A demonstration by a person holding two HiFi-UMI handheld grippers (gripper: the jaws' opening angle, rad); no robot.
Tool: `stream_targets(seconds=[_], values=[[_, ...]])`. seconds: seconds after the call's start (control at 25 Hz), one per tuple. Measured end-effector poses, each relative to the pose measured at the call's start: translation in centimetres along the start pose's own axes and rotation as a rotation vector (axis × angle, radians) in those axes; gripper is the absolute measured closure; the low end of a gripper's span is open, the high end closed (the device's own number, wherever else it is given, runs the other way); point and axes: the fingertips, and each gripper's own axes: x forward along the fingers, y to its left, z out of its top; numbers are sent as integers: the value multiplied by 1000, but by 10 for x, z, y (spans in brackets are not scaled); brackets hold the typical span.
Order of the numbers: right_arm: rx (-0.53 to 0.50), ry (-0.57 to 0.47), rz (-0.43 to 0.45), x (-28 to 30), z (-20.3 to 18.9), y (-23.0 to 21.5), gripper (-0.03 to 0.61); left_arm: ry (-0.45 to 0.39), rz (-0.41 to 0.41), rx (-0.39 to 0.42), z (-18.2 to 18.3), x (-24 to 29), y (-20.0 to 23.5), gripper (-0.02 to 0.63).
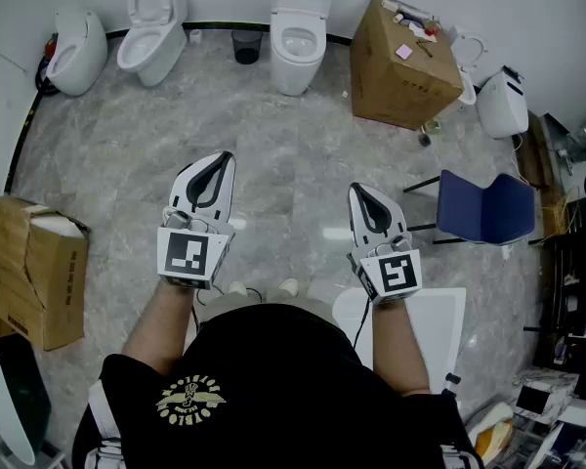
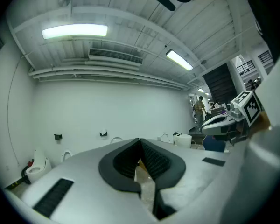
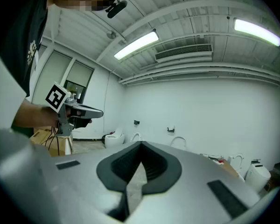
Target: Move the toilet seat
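left hand-held gripper (image 1: 219,160), right hand-held gripper (image 1: 359,191) closed

No legible wording was found. Square black-and-white code markers (image 1: 189,253) were noted on the rear of the left gripper (image 1: 222,159) and the right gripper (image 1: 357,191). A yellow emblem (image 1: 189,399) on the black shirt (image 1: 283,369) behind them could not be read.

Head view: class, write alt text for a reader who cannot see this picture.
A person holds the left tongs and right tongs out level, both shut and empty, over a grey floor. White toilets stand ahead beside a cardboard box; a blue chair is at right.
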Motion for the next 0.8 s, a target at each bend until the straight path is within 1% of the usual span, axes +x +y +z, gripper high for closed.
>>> stream_targets(seconds=[0.16, 0.32, 0.4, 0.56, 0.6, 0.64, 0.68, 0.72, 0.76, 0.8], values=[[-42, -63, 58, -1, -4, -11, 555, -13, 13, 45, 9, 12, -20, 588], [-36, -81, 70, -6, -8, -29, 555, -12, 27, 73, 12, 24, -41, 588], [-32, -66, 57, -8, -10, -38, 555, -12, 46, 84, 12, 28, -45, 588], [-14, 25, 33, -12, -19, -56, 554, -2, 86, 91, 12, 34, -48, 588], [-6, 34, 28, -14, -22, -61, 554, 6, 97, 92, 11, 35, -48, 586], [1, 25, 25, -15, -23, -67, 551, 15, 105, 90, 10, 37, -47, 585], [8, -1, 27, -14, -24, -72, 544, 25, 107, 85, 8, 40, -46, 561], [19, -31, 37, -12, -26, -76, 486, 36, 103, 79, 5, 42, -44, 493], [34, -51, 46, -10, -27, -79, 399, 49, 98, 75, 2, 45, -42, 454], [47, -56, 50, -8, -29, -82, 360, 63, 95, 75, -2, 46, -40, 444]])
